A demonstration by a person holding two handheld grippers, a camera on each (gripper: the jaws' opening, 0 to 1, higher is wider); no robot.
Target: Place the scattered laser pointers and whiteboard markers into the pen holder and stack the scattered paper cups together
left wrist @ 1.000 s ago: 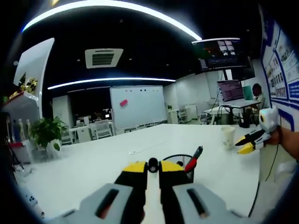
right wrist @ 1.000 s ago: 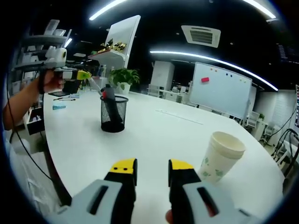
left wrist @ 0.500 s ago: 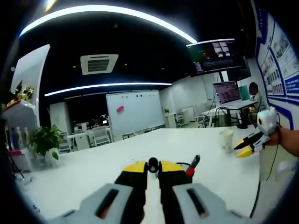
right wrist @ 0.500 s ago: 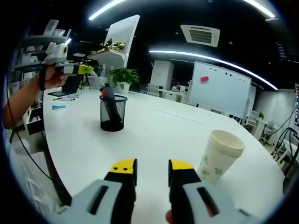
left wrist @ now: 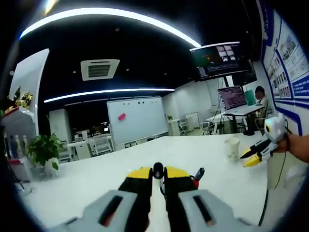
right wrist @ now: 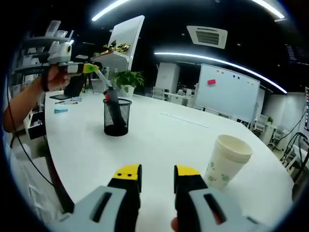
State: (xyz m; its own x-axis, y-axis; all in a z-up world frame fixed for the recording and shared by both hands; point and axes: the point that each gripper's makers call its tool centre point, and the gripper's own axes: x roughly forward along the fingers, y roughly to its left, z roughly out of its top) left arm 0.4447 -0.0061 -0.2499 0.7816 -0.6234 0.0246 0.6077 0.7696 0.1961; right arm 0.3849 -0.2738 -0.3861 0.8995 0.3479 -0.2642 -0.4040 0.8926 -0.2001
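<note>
Two tools in view. The left tool (right wrist: 89, 68) is clamped on a slim pointer (right wrist: 100, 77) above the mesh pen holder (right wrist: 117, 117) on the white counter (right wrist: 159, 140). The right tool (right wrist: 157, 173) hovers slightly parted and empty, beside the paper cup (right wrist: 228, 162).

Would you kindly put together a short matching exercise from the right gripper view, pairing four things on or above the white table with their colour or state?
Column one:
1. pen holder
2. paper cup
3. left gripper
4. right gripper

Column two:
A. white with a green pattern, standing upright on the table
B. jaws apart with nothing between them, low over the table
C. black mesh, with pens standing in it
D. held up above the pen holder, jaws closed on a slim pen

Pairs: 1-C, 2-A, 3-D, 4-B
</note>
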